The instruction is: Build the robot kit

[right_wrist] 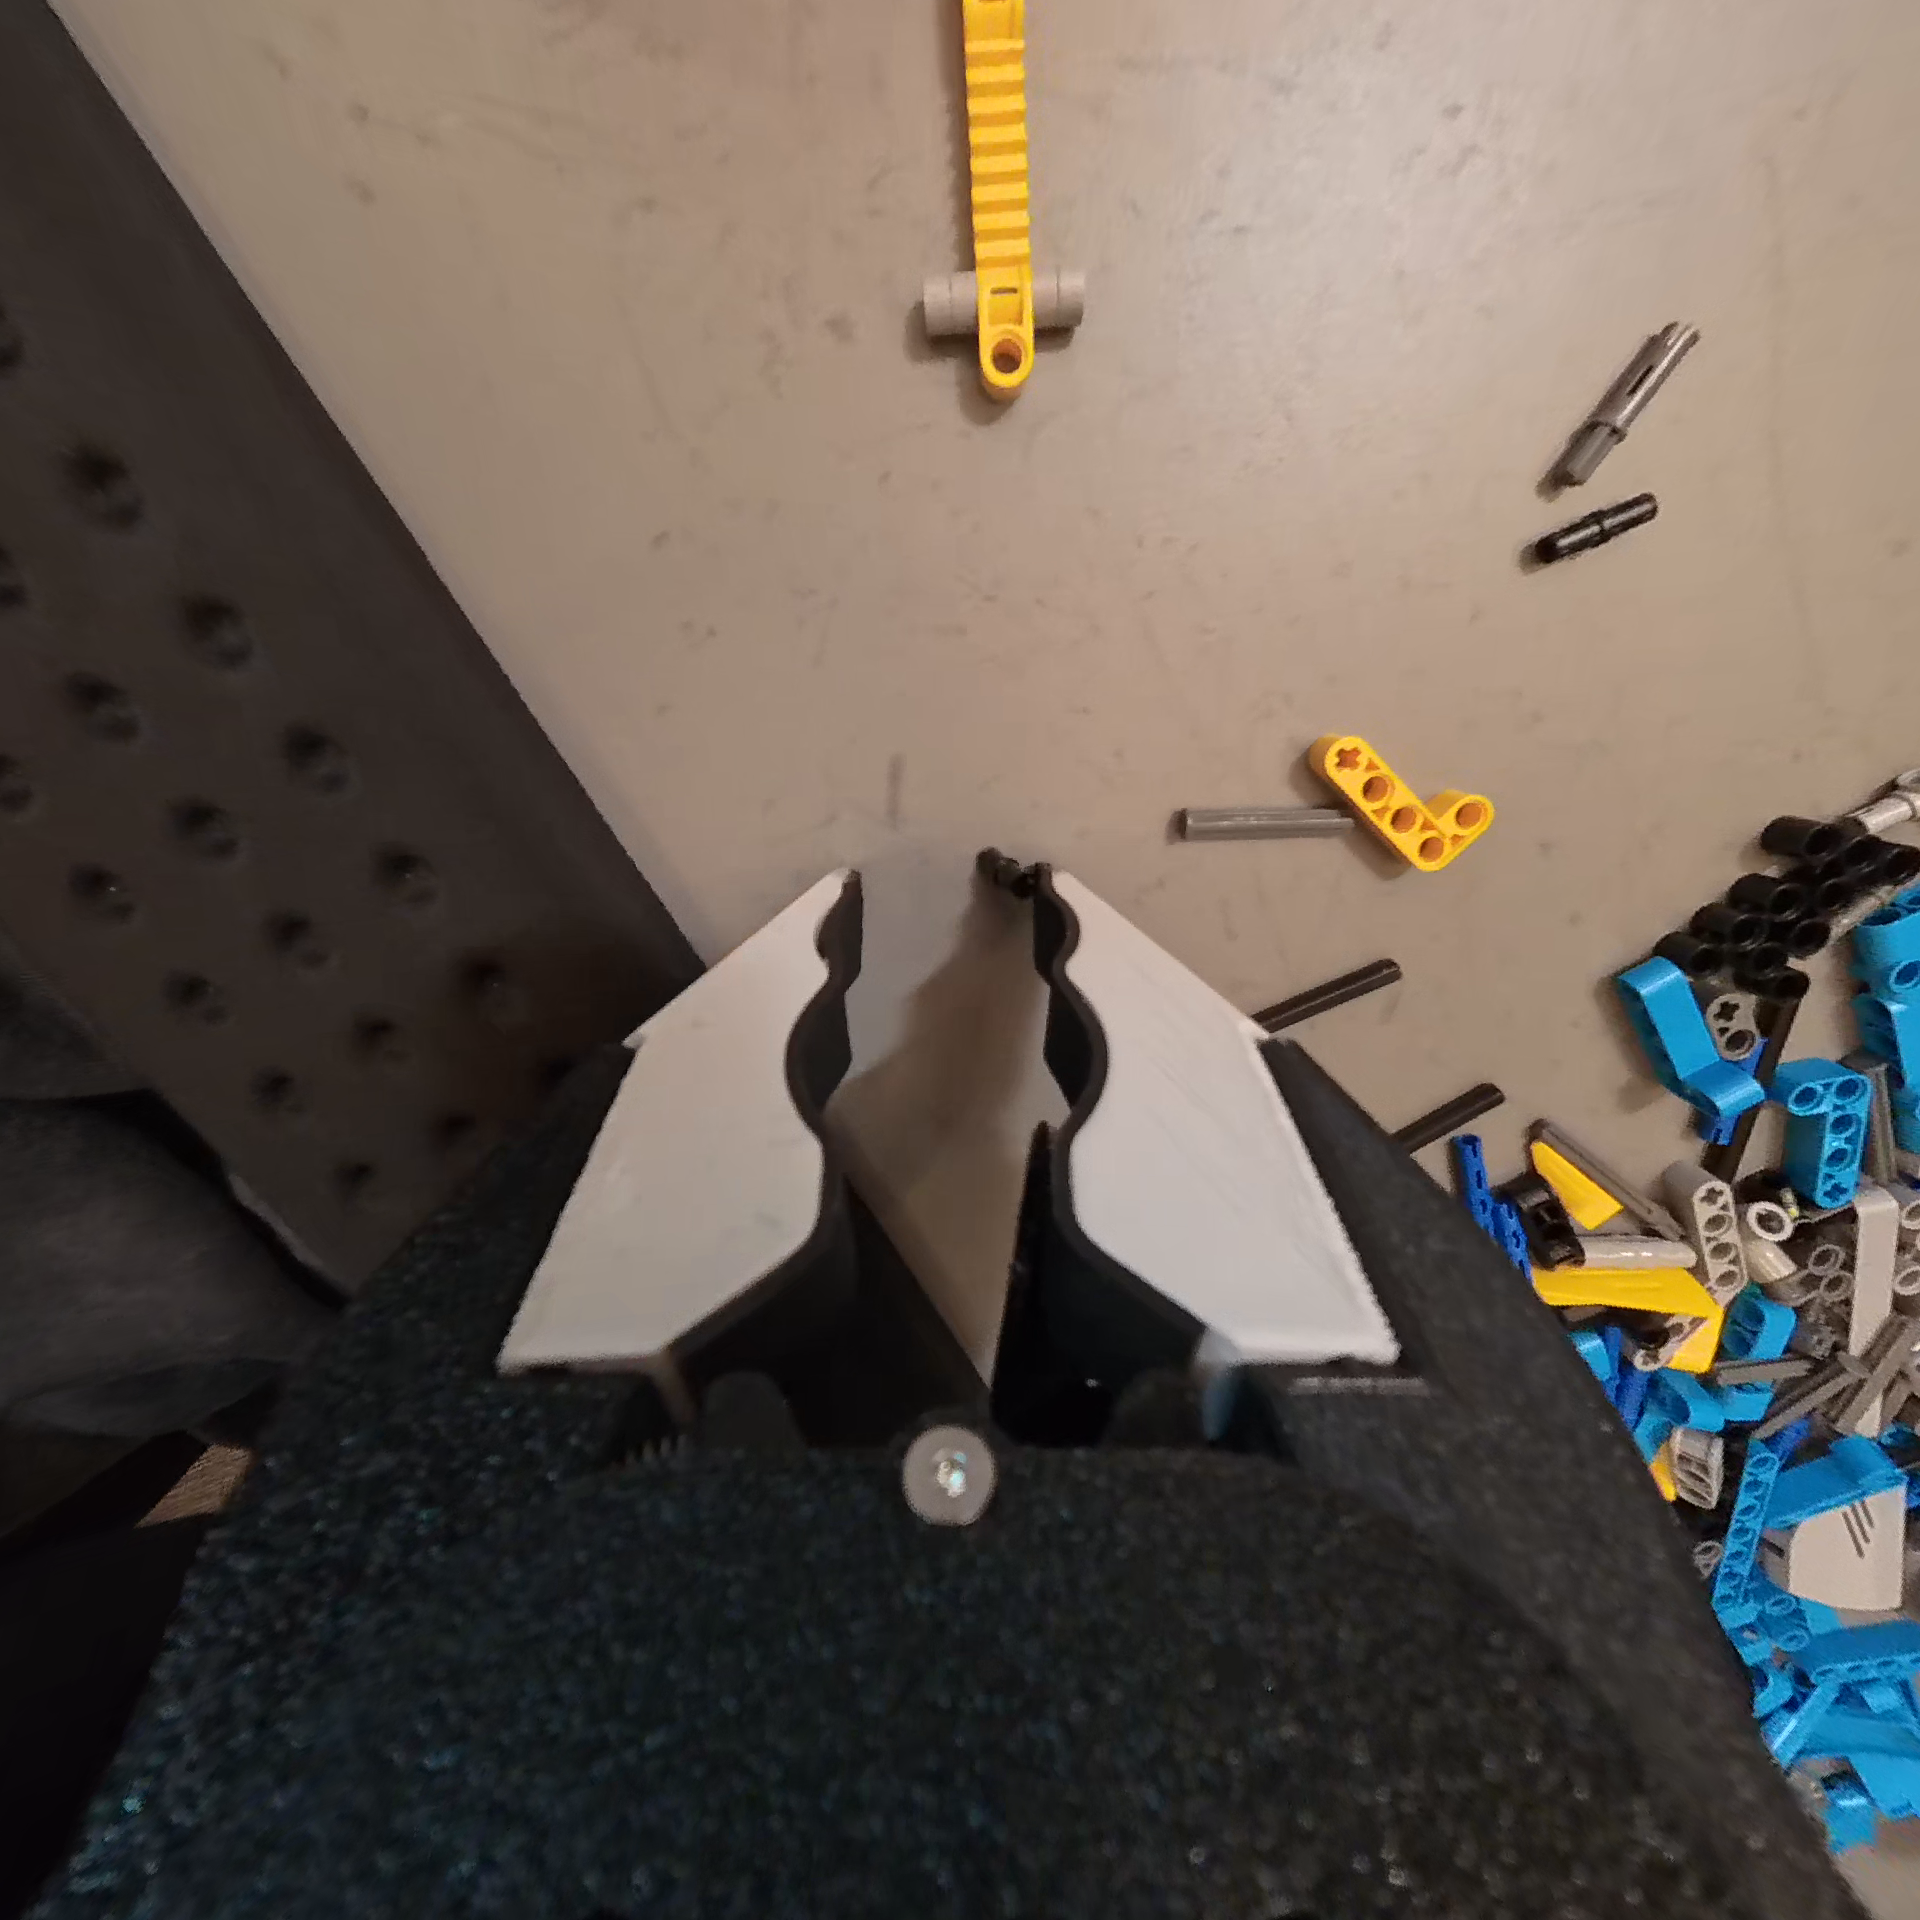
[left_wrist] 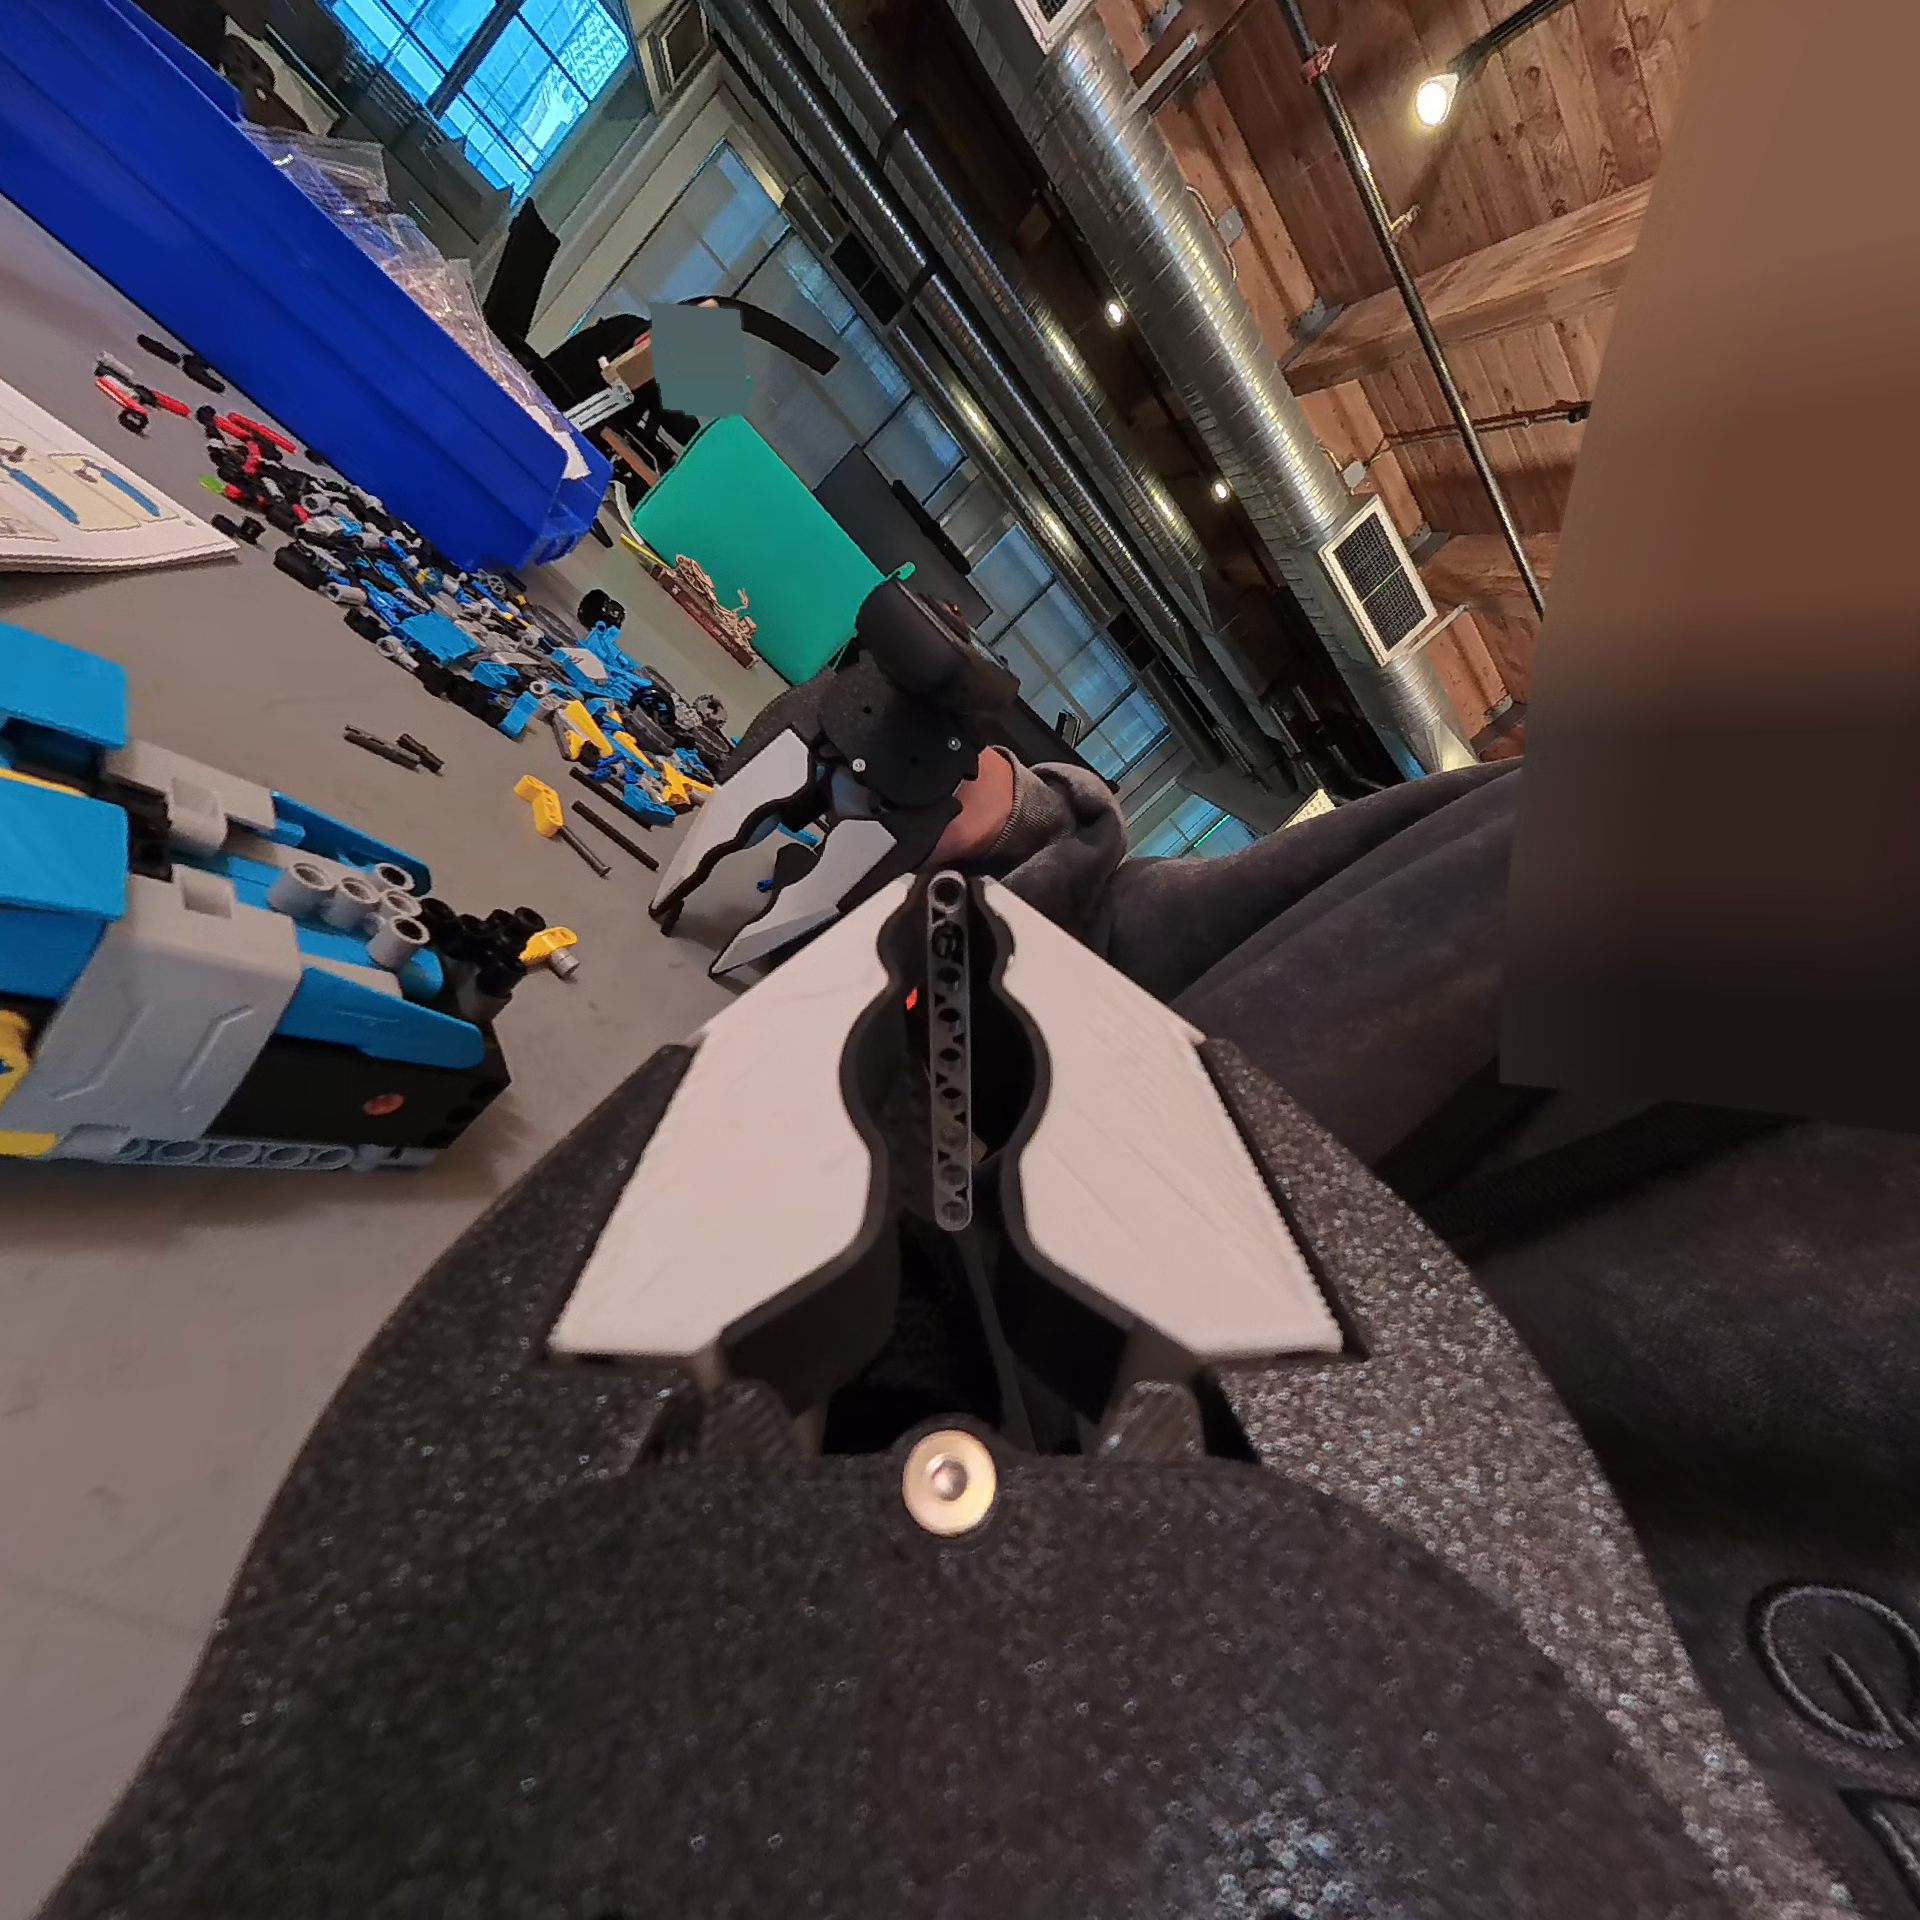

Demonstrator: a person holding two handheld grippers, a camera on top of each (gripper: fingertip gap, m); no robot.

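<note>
Nearest, left gripper clamped on a grey holed beam, raised off the table and kept lengthwise between the jaws, probably for steadiness. Then right gripper, jaws narrowly apart, tips low over the grey table, a small black pin touching its right fingertip. Farther, yellow angled piece at 2 o'clock, loose pile of blue parts at 4 o'clock, yellow toothed bar at 12.

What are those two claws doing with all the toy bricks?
A person holds both. The left gripper is shut on a thin grey beam, lifted off the table. The right gripper is open, down at the table, with a small black pin at one fingertip. A pile of loose pieces lies beside it, and a half-built blue model sits nearby.
</note>
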